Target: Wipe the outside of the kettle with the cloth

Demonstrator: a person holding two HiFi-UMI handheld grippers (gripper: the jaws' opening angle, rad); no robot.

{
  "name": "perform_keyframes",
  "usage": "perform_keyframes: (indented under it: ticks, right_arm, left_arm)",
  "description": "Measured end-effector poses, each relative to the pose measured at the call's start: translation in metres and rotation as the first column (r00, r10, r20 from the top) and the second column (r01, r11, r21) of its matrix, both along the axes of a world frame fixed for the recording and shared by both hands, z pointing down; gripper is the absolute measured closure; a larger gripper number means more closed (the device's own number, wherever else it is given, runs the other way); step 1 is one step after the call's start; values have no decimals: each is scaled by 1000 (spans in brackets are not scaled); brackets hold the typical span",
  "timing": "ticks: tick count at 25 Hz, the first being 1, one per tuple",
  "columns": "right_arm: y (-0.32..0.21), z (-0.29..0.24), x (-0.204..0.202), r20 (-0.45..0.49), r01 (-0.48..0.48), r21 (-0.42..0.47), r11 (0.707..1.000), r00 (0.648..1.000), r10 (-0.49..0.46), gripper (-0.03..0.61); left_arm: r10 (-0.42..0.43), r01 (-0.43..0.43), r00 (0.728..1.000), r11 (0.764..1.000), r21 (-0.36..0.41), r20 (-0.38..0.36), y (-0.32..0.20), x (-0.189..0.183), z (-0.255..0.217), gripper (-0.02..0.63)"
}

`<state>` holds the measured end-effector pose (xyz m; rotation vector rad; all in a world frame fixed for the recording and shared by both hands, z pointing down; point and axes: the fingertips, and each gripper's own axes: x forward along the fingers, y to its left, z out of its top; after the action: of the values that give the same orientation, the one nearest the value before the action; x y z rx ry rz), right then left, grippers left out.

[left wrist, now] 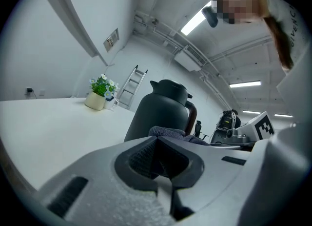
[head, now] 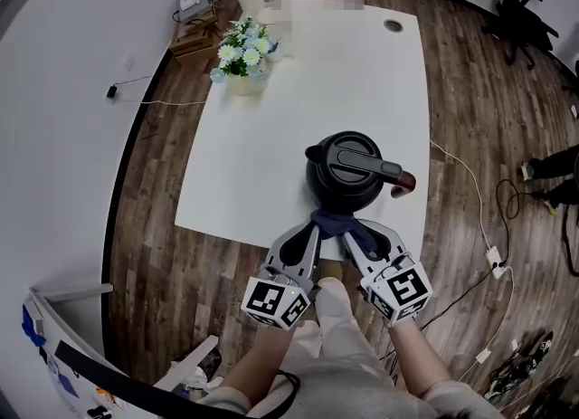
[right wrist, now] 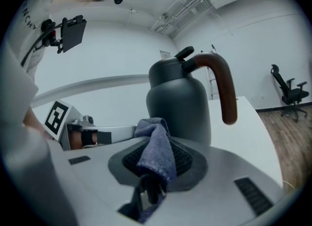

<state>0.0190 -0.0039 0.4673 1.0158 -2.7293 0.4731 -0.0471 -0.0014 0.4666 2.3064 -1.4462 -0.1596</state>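
Grey left gripper (head: 310, 232), grey right gripper (head: 360, 234), dark ribbed fingers (head: 294, 249), black-and-white marker cubes (head: 276, 300) — white shirt (right wrist: 14, 88)

Long white ceiling strip lights (left wrist: 197, 21) are glaring overhead. Light is falling bright and even; the dark grey kettle (head: 344, 182) is casting only a faint shadow on the white tabletop (head: 262, 137). Edges are bowing fisheye, corners going black. My jaws are blurring close up.

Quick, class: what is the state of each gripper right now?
Left gripper: shut, tips against the cloth; grip unclear.
Right gripper: shut on the cloth.
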Motion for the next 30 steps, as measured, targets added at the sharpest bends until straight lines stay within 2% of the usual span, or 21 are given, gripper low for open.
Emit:
perform_keyframes:
  ticks: [5,8,12,15,18,21,26,30]
  right_arm:
    - [0,22,4,-19,-31,-69,997,999,30,511]
    - [3,19,8,-21,-45,-99,994,999,43,511]
    - [15,-34,-4,36,49,-3,999,998,-49,511]
    - [20,-85,-19,55,117,109,987,991,-123,511]
    - [16,-134,-34,78,113,219,969,988,-133,511]
    - [8,-143,-48,72,65,233,970,994,-84,511]
    - [-7,-116,-70,40,-53,165,985,998,47,511]
    - [-12,-89,-86,-37,-65,180,982,997,73,511]
  left_arm:
    - [0,-1,1000,1000,-30,-15,3,3,10,604]
    - [-5,5,1000,1000,-22,-16,4,3,8,605]
    - [-39,40,999,998,46,-8,6,-7,-28,606]
    - [-66,66,998,989,131,-10,-1,-19,-72,605]
    - [-90,84,996,970,230,18,-10,-31,-115,604]
    - [-118,101,992,956,277,46,-21,-43,-132,605]
    - [-128,112,990,971,213,62,-40,-63,-100,605]
    - [-73,62,995,986,151,67,-55,-63,-60,605]
